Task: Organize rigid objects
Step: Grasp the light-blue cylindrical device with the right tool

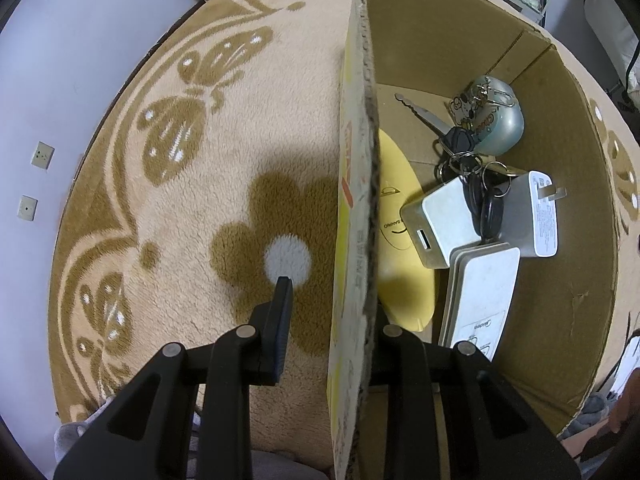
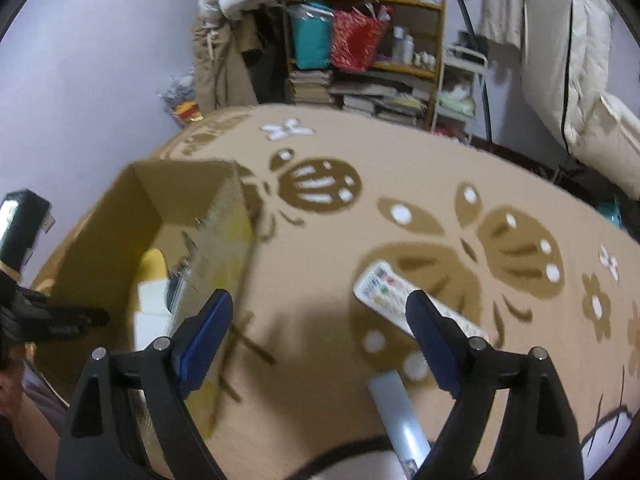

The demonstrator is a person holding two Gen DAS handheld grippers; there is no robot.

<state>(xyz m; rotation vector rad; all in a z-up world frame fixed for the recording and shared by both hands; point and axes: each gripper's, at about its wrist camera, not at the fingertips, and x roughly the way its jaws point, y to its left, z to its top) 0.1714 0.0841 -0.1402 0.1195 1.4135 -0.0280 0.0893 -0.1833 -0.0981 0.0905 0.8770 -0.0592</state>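
- Right gripper (image 2: 320,332): jaws spread wide, nothing held, hovering over the rug (image 2: 320,240).
- White remote (image 2: 384,288) lies flat on the rug at 1 o'clock from the right gripper, partly behind its right finger; grey remote (image 2: 394,408) lies at 5 o'clock, near the bottom edge.
- Judgement: both remotes look light, stiff, smooth plastic; best pinched across the narrow width mid-body, since buttons may slip.
- Left gripper (image 1: 326,300): jaws straddle the cardboard box wall (image 1: 360,200); contact unclear, cannot tell whether it clamps.
- Box holds chargers (image 1: 444,220), keys (image 1: 468,168), another remote (image 1: 484,292), a yellow item (image 1: 400,240).
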